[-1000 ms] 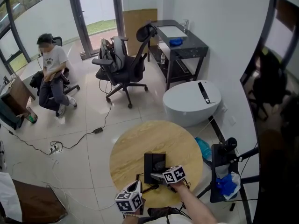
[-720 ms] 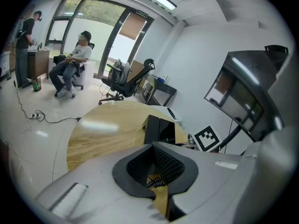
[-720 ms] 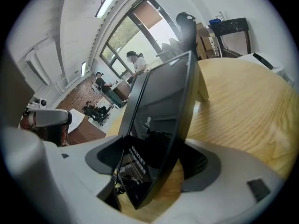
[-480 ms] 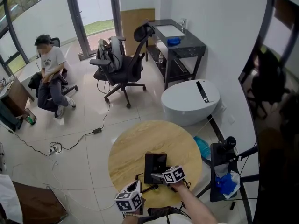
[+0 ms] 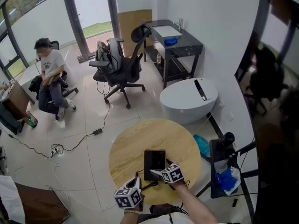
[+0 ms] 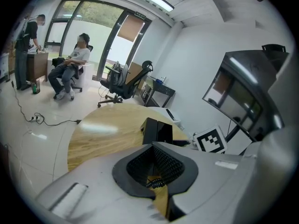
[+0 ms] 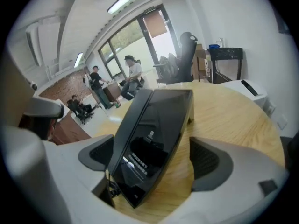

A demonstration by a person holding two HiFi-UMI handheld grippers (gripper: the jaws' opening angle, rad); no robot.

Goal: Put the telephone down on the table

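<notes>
floor (image 5: 93, 148): glossy tile; wall (image 5: 219, 27): white; windows (image 5: 37, 13): left; office chair (image 5: 122, 66): black

Telephone (image 7: 152, 139) print too small, illegible.

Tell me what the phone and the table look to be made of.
The phone looks like glossy black plastic, perhaps glass-faced: its front mirrors the room. The table looks like pale wood or wood-look laminate, smooth satin: grain streaks and soft glare show.
</notes>
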